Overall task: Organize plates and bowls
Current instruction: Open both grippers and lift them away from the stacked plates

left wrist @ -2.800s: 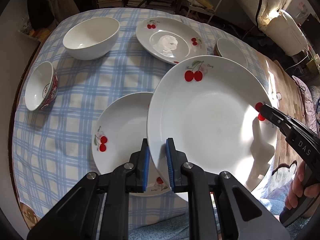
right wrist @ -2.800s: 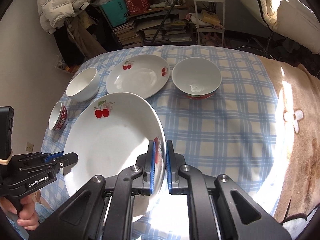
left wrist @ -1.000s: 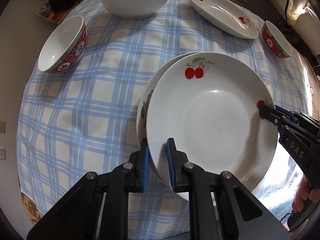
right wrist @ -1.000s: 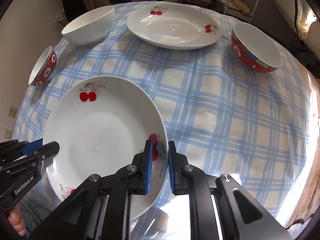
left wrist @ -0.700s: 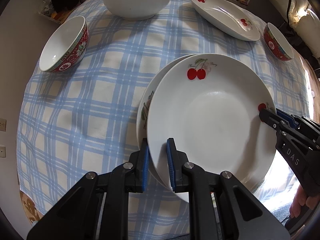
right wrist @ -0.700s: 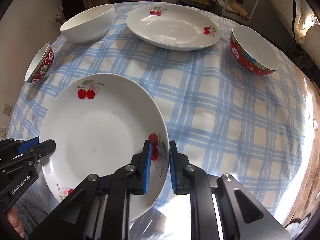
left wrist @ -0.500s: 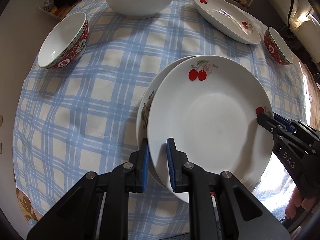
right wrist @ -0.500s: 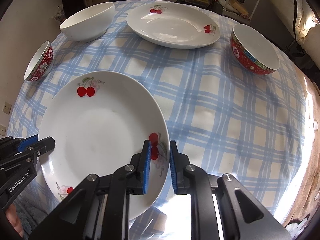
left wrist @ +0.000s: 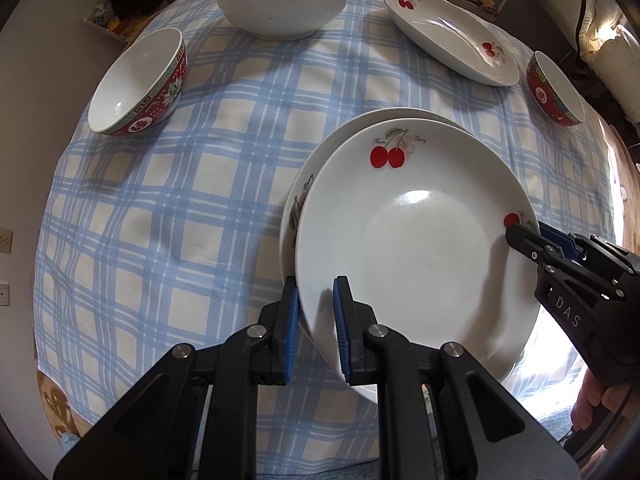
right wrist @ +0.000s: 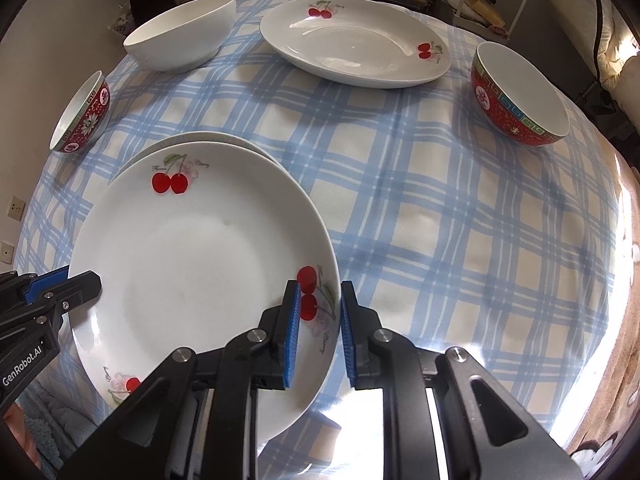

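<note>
1. Since the earliest frames, the cherry plate (left wrist: 412, 240) had come down from well above the table onto the lower plate (left wrist: 298, 196), which now showed only as a crescent at its 9 to 12 o'clock rim.
2. The left gripper (left wrist: 314, 320) had its blue pads closed on the cherry plate's rim at about 7 o'clock; it looked clamped, not slack.
3. The right gripper (right wrist: 318, 320) straddled the opposite rim beside the cherry print. Its jaws had just been opening, with the rim between the pads and a gap visible on the outer side, so the grip appeared to be loosening.
4. Holding two opposite rim points probably kept the wide, shallow dish level while it was nested.
5. The stack sat near the table's (right wrist: 440, 208) 6 o'clock edge. A third plate (right wrist: 352, 44) lay at 12 o'clock, a white bowl (right wrist: 180, 36) at 11, and red bowls at 9 (right wrist: 82, 114) and 2 (right wrist: 520, 96), all apart and not yet grouped.
</note>
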`<state>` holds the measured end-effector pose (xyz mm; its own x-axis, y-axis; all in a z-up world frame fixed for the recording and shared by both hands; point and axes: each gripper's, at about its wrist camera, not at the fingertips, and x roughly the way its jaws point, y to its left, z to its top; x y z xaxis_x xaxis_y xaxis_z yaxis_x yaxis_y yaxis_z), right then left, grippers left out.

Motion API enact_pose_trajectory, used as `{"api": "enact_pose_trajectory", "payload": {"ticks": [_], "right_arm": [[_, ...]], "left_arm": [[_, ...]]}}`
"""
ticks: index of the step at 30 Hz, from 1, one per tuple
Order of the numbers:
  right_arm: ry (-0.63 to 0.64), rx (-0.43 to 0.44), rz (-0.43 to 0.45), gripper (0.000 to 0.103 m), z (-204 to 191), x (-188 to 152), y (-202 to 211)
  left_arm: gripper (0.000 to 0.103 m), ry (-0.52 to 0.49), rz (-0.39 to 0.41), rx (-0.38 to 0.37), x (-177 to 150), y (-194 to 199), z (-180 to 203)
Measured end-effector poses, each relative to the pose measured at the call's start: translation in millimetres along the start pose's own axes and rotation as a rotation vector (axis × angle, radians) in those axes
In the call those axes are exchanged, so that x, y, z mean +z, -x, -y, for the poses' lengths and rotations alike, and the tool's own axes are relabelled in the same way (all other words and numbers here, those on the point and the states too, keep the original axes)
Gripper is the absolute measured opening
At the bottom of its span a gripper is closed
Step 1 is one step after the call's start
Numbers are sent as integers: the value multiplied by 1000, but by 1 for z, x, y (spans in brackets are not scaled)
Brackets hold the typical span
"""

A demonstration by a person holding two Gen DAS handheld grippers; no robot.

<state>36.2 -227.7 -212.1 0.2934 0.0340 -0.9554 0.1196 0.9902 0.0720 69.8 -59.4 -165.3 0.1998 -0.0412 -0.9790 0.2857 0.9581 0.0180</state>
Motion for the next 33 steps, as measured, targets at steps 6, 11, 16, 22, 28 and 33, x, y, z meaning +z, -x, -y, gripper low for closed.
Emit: {"api": "enact_pose_trajectory", "payload": {"ticks": [6, 11, 16, 22, 28, 33], "right_arm": [[15, -12, 1, 20, -4, 0, 1], [14, -8, -10, 20, -4, 1, -1], [-3, -2, -7, 20, -1, 2, 0], [-25, 3, 15, 20, 7, 6, 10], [-76, 10, 29, 30, 21, 8, 18], [-77, 17, 57, 54, 31, 12, 25]], "left_arm": [[17, -23, 20, 72, -1, 2, 2], [17, 1, 13, 49, 4, 0, -2], [17, -3, 18, 52, 5, 0, -1], [21, 26, 1, 4, 6, 0, -6], [26, 43, 0, 20, 8, 2, -14], [56, 23, 39, 54, 11, 12, -11]]}}
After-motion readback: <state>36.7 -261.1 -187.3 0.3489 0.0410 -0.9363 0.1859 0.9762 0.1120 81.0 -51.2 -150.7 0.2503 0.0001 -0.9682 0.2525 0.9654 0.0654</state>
